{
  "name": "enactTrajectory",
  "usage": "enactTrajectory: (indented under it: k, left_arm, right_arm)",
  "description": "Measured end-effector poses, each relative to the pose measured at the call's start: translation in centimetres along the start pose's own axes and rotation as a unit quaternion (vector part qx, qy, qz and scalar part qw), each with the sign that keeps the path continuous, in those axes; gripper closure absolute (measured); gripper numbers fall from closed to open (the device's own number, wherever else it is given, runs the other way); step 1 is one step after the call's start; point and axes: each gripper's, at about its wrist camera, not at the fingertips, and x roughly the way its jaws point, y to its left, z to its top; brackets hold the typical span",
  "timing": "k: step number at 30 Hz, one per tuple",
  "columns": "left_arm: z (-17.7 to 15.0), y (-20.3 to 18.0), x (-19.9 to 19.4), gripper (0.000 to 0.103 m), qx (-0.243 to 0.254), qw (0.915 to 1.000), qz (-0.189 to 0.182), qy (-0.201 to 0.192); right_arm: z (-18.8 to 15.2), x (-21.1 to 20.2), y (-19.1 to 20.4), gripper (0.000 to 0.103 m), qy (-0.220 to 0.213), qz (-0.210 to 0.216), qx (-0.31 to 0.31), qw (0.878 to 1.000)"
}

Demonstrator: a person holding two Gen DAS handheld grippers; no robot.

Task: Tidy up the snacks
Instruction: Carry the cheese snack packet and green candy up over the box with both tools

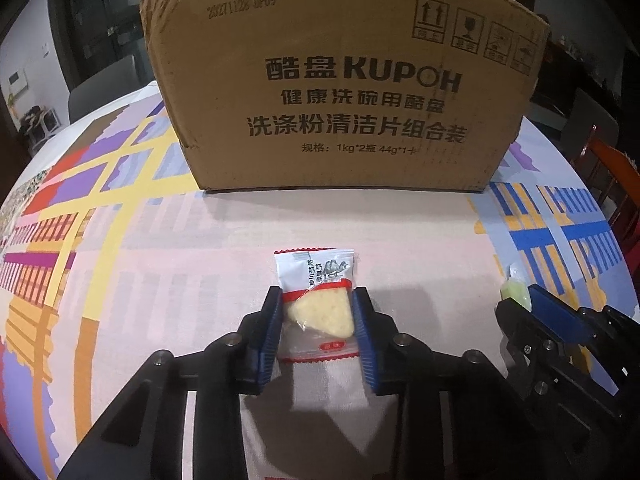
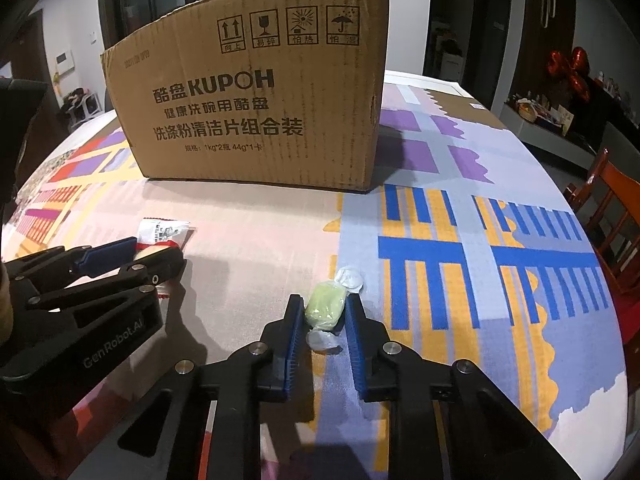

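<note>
On a worktop (image 1: 168,272) covered with a cloth of pink, yellow, blue and purple blocks, the left gripper (image 1: 318,300) has its blue ribbed jaws clenched against both sides of a white-and-red plastic snack packet holding a pale yellow triangular wafer (image 1: 318,304), which lies flat on the cloth with its printed end pointing toward a tall brown corrugated cardboard box printed with black lettering (image 1: 344,92). The box stands upright further back on the worktop, apart from both snacks. To the right, the right gripper (image 2: 325,312) has its blue jaws pressed on a pale green sweet in a clear twisted wrapper (image 2: 325,307), which rests on the cloth at the edge of the pink and lilac areas. The two grippers sit near each other, side by side in front of the box.
</note>
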Motion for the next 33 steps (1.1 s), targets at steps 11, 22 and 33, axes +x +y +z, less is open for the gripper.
enactTrajectory:
  k: [11, 22, 33]
  left_arm:
    - [0.2, 1.2, -0.9, 0.07, -0.015, 0.9998, -0.008, -0.01]
    - [0.8, 2.1, -2.4, 0.07, -0.027, 0.9992, -0.011, -0.026]
    - [1.2, 2.3, -4.5, 0.07, -0.029, 0.9987, -0.004, -0.042]
  right_arm:
    - [0.2, -0.8, -0.2, 0.081, -0.009, -0.003, 0.004, 1.0]
    - [1.2, -2.1, 0.2, 0.081, -0.026, -0.006, 0.0, 1.0]
    - [2.2, -3.7, 0.0, 0.081, -0.043, -0.008, 0.005, 0.999]
